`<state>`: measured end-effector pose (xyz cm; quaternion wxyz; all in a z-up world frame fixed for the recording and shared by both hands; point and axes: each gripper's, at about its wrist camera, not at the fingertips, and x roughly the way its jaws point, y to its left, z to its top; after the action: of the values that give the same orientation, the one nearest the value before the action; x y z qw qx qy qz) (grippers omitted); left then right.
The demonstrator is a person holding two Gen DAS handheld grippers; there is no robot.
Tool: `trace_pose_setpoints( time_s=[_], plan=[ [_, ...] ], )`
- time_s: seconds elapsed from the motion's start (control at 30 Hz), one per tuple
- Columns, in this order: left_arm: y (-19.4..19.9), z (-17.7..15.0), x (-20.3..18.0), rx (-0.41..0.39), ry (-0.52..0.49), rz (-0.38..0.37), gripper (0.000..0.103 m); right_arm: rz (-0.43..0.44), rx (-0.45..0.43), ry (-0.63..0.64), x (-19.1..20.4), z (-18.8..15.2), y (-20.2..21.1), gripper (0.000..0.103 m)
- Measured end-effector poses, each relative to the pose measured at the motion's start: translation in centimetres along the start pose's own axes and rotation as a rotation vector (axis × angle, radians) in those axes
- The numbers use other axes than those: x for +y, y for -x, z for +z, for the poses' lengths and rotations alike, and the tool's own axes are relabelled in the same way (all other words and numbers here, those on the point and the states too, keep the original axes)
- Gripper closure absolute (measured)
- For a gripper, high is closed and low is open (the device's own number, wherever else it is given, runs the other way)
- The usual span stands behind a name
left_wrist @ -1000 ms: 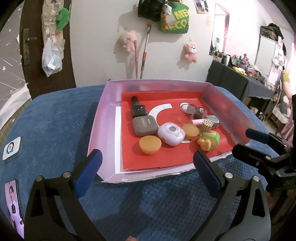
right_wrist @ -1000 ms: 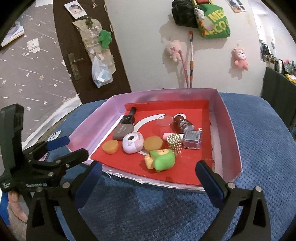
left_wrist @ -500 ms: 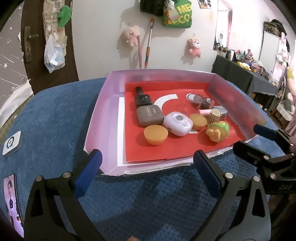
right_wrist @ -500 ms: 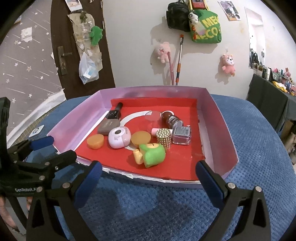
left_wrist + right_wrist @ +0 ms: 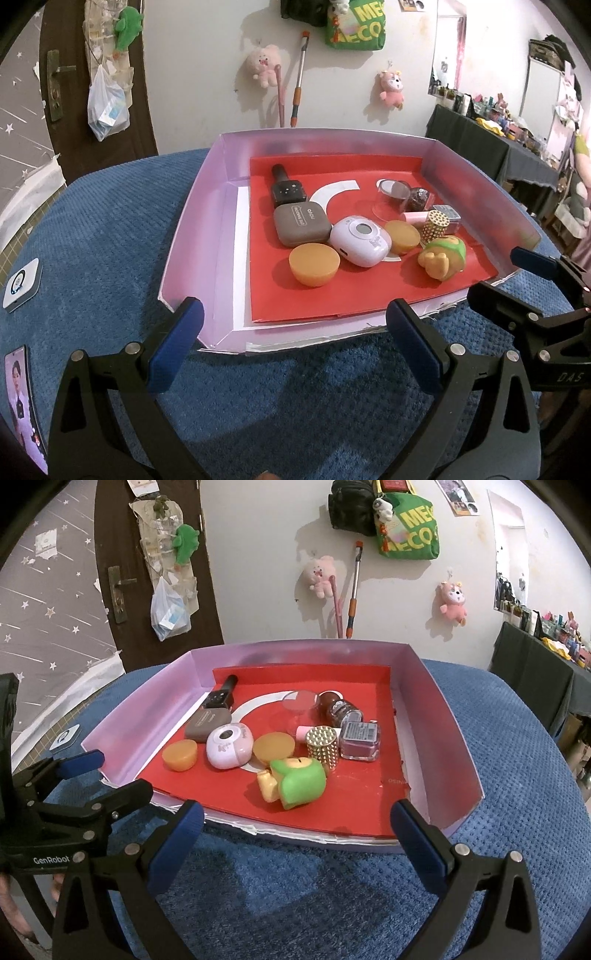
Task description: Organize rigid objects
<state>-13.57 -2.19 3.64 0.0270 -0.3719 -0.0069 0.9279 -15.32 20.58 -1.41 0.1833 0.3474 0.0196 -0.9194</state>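
Observation:
A purple-walled tray [image 5: 207,229] with a red floor holds several small items. Among them are a black smartwatch [image 5: 286,186], a grey-brown case [image 5: 301,225], a lilac round device [image 5: 360,240], an orange cup [image 5: 314,264] and a green-and-yellow toy [image 5: 443,256]. A gold studded cylinder [image 5: 323,747] and a square bottle [image 5: 360,740] stand together in the tray [image 5: 439,720]. My left gripper [image 5: 291,325] hangs open and empty at the tray's near edge. At the near right corner, my right gripper [image 5: 297,819] is likewise open and empty.
The tray rests on a blue textured cloth [image 5: 110,240]. A small white device [image 5: 22,284] and a phone [image 5: 22,406] lie at the cloth's left edge. Behind are a brown door, a wall with plush toys, and a cluttered dark table [image 5: 480,144] at right.
Both grippers have drifted slightly closer to the tray, which now looks larger in both views. They stay open; nothing in the tray has moved.

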Motion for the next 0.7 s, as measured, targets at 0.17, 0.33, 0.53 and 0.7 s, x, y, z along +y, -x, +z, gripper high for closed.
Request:
trace_pose_setpoints(
  time_s=[0.17,0.33,0.53,0.7],
  plan=[
    [0.0,0.0,-0.1,0.002,-0.001,0.001,0.002,0.003,0.002,-0.003,-0.1,0.0,0.0,0.000],
    [0.5,0.1,-0.5,-0.011,-0.021,0.021,0.002,0.004,-0.007,-0.003,-0.2,0.1,0.3,0.000],
    [1.6,0.3,-0.6,-0.033,-0.028,0.018,0.002,0.014,-0.017,-0.006,-0.4,0.2,1.3,0.000],
    [1.7,0.3,-0.8,-0.037,-0.037,0.017,0.002,0.011,-0.024,0.001,-0.5,0.2,1.9,0.000]
  ],
)
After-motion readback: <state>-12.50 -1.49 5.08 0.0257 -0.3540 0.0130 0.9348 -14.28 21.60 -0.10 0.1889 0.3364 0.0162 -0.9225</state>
